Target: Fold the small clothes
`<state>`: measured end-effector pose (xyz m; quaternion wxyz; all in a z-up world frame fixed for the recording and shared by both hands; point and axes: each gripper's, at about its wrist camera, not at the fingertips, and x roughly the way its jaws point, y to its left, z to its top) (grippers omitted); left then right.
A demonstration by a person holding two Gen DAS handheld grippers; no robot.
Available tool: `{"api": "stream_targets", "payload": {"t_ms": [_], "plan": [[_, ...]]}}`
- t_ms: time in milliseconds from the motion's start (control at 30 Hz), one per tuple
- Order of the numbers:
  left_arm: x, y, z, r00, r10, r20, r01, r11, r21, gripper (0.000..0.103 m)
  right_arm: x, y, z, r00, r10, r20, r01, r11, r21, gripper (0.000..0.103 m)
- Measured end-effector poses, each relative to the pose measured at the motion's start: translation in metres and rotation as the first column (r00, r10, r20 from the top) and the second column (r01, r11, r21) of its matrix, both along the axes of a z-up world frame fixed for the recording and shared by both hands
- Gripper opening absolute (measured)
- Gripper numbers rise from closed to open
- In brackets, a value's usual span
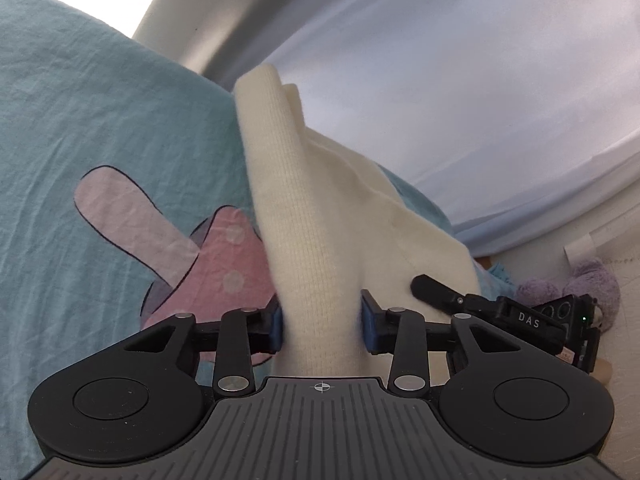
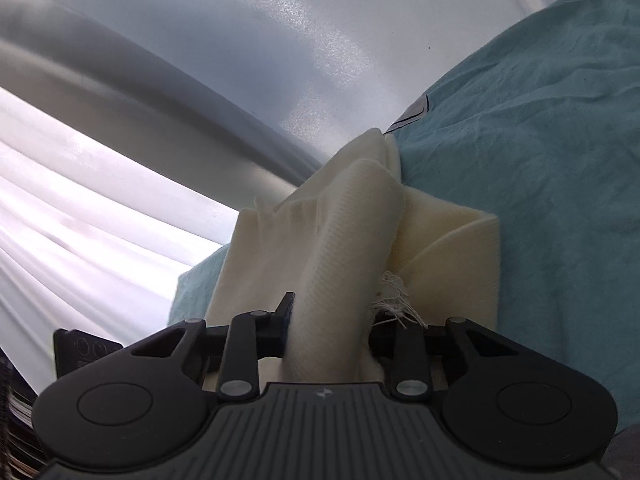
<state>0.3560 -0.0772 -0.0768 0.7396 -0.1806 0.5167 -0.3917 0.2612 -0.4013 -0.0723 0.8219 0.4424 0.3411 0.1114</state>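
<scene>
A cream knit garment (image 1: pixel 312 208) lies on a teal sheet (image 1: pixel 80 112). My left gripper (image 1: pixel 322 322) is shut on a bunched fold of the garment, which rises between its blue pads (image 1: pixel 370 330). In the right wrist view my right gripper (image 2: pixel 330 330) is shut on another fold of the same cream garment (image 2: pixel 344 232), with a frayed white thread tuft (image 2: pixel 394 300) beside the right finger. The right gripper's black finger (image 1: pixel 436 294) also shows in the left wrist view, on the garment's right edge. The garment's lower part is hidden by the grippers.
The teal sheet (image 2: pixel 540 160) carries a pink mushroom print (image 1: pixel 216 264). A purple plush toy (image 1: pixel 576 284) sits at the right by a white surface. Pale curtains (image 2: pixel 80 208) and a grey wall (image 1: pixel 460 60) lie behind.
</scene>
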Motion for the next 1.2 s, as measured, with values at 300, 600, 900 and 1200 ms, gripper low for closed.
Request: {"api": "stream_targets", "payload": {"t_ms": [300, 600, 900, 1200], "plan": [[-0.006, 0.022, 0.022, 1.000, 0.004, 0.023, -0.005, 1.000, 0.012, 0.037, 0.004, 0.026, 0.017, 0.999, 0.038, 0.000, -0.038, 0.999, 0.034, 0.026], [-0.032, 0.086, 0.033, 0.996, 0.067, 0.058, -0.074, 0.991, 0.112, 0.037, 0.001, 0.085, 0.024, 0.981, 0.192, -0.001, -0.192, 0.981, -0.010, 0.027], [-0.058, 0.107, 0.050, 0.952, 0.197, 0.236, -0.245, 0.949, 0.198, 0.056, -0.039, 0.095, 0.063, 0.995, -0.022, 0.094, 0.056, 0.922, -0.384, 0.046], [-0.086, 0.084, 0.038, 0.944, 0.201, 0.262, -0.265, 0.934, 0.241, 0.066, -0.068, 0.186, 0.077, 0.971, 0.179, 0.156, -0.054, 0.806, -0.589, 0.035]]}}
